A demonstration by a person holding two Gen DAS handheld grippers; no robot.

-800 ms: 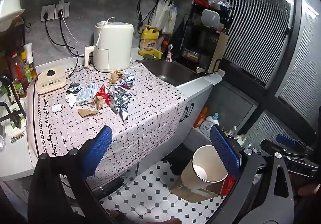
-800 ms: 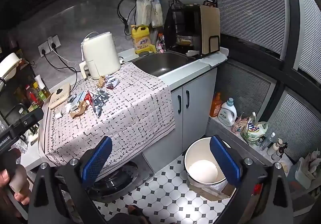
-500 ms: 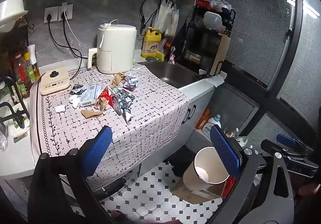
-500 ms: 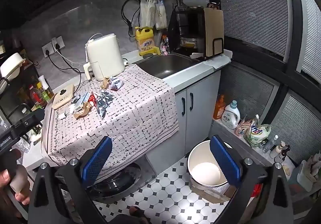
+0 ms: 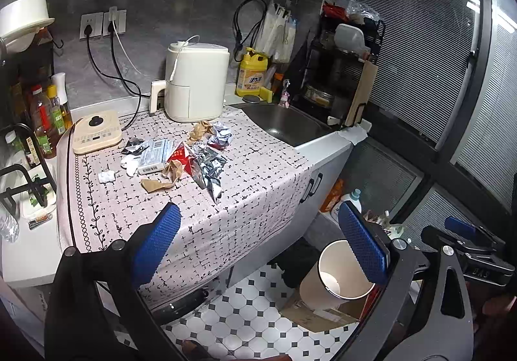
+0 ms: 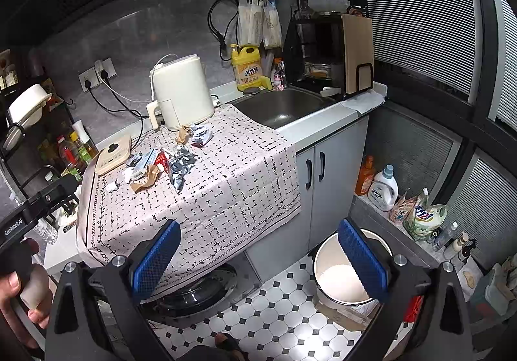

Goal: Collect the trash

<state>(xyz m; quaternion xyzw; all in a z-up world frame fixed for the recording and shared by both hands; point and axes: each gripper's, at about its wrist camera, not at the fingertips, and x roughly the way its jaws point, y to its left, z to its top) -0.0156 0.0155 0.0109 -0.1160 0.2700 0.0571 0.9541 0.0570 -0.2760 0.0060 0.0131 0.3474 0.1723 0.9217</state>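
A heap of trash (image 5: 181, 157) lies on the patterned cloth (image 5: 252, 186) over the counter: crumpled foil wrappers (image 5: 210, 167), brown paper scraps (image 5: 161, 181), a red packet and white tissue bits. It also shows in the right wrist view (image 6: 164, 164). A cream bin (image 5: 336, 277) stands open on the tiled floor, right of the counter; it shows in the right wrist view too (image 6: 342, 277). My left gripper (image 5: 258, 241) is open and empty, short of the counter's front edge. My right gripper (image 6: 255, 260) is open and empty, farther back, above the floor.
A cream air fryer (image 5: 194, 83) stands behind the trash, a flat cream cooker (image 5: 95, 131) at its left, bottles (image 5: 48, 115) farther left. A sink (image 5: 284, 125) and dish rack (image 5: 342, 79) are at right. Detergent bottles (image 6: 381, 186) and a cardboard box (image 5: 323, 315) are by the bin.
Both grippers have drifted slightly, so the counter has shifted right and up in the views. Both stay open and empty. Nothing on the counter has moved.
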